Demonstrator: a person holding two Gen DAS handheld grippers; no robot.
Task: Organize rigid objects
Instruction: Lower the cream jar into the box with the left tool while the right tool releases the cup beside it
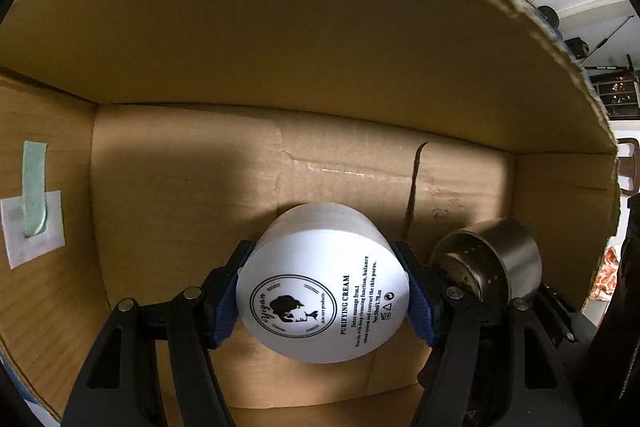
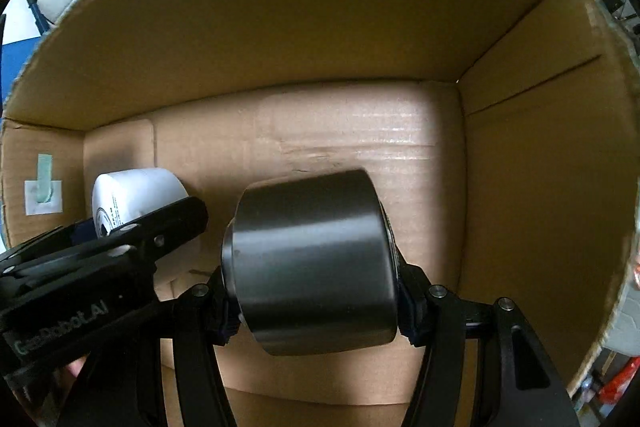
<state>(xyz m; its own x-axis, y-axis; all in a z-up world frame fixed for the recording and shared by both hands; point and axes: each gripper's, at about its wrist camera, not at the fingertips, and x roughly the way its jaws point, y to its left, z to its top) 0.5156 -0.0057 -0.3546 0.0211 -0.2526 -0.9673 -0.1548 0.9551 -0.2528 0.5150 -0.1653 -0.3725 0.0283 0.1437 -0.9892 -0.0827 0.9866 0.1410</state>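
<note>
My left gripper [image 1: 323, 291] is shut on a white cream jar [image 1: 324, 291] with a black printed label, held just above the floor of a cardboard box [image 1: 280, 39]. My right gripper [image 2: 312, 291] is shut on a dark metal cylinder [image 2: 312, 263], held on its side inside the same box. The metal cylinder also shows in the left wrist view [image 1: 488, 259], just right of the jar. The jar also shows in the right wrist view [image 2: 136, 195], to the left, partly behind the left gripper's black body.
The box walls rise on all sides; its floor [image 2: 340, 131] is bare brown cardboard with a seam and a tear [image 1: 414, 183]. A white label with green tape [image 1: 34, 203] sticks to the left wall. Room clutter shows beyond the box rim.
</note>
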